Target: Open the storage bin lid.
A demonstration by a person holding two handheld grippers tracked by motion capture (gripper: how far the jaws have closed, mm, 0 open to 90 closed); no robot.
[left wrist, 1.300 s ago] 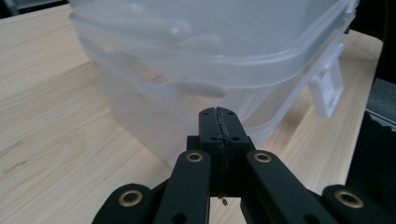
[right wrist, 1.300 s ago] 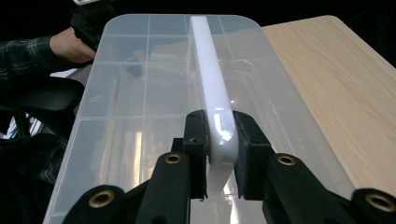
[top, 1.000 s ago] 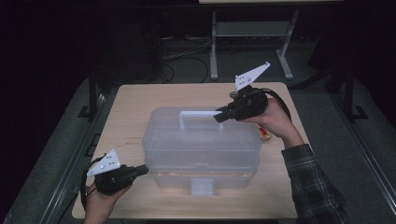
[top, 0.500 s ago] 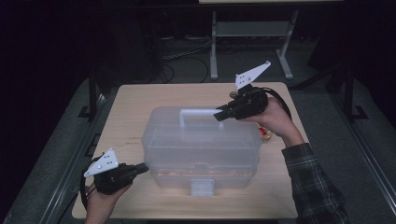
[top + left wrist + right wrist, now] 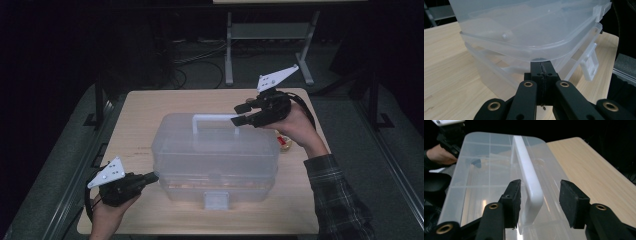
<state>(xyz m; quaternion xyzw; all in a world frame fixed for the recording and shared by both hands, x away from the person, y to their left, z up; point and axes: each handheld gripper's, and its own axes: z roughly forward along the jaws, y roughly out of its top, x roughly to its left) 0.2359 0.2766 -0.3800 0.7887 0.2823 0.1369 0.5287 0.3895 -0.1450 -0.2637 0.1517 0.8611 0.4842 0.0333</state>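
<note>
At the near left corner of the table (image 5: 150, 110), the left gripper (image 5: 150, 177) sits with jaws together, holding nothing, tips pressed up under the lid rim of the clear plastic box (image 5: 215, 155), which stands mid-table. Risk: the tips only push on a thin curved lip, so a slight shove could skid the light box to the right or tip it, and the contact could slip off the rim.

The front latch (image 5: 216, 199) hangs at the near face; whether it is fastened, cannot tell. If it is loose, a lift by the handle likely swings the lid up and spills whatever sits in the compartments.

Farther back on the right, the right gripper (image 5: 241, 114) has just been opening; its jaws stand apart around the end of the white handle (image 5: 215, 120), one pad close against it, the other clear. Closing at the curved end rather than mid-bar could let the handle slide out or tilt the box.
</note>
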